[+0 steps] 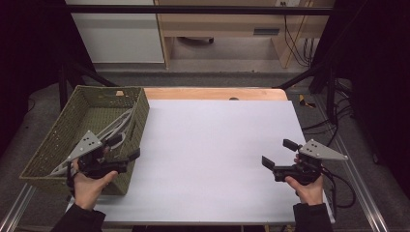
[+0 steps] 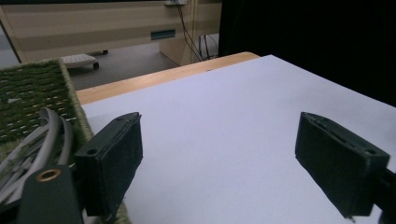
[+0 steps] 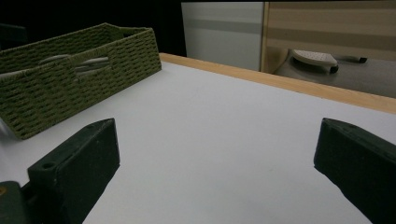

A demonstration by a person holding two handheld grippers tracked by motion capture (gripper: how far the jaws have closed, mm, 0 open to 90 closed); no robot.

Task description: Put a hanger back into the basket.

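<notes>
Inside the woven green basket [image 1: 63, 140] at the table's left edge, the grey cables [image 1: 118, 125] already lay coiled, and the white work surface [image 1: 212, 154] carried nothing further to collect, so the job appeared essentially finished. The left gripper [image 1: 126, 148] hovered at the basket's near right wall with jaws spread and empty, while the right gripper [image 1: 279, 153] rested low at the table's right side, jaws likewise apart, gripping nothing.

A fixed camera looked down and forward over the counter [image 1: 212, 159]. Each tool's camera sat low, close above it. All three shared the green basket [image 1: 87, 116].
</notes>
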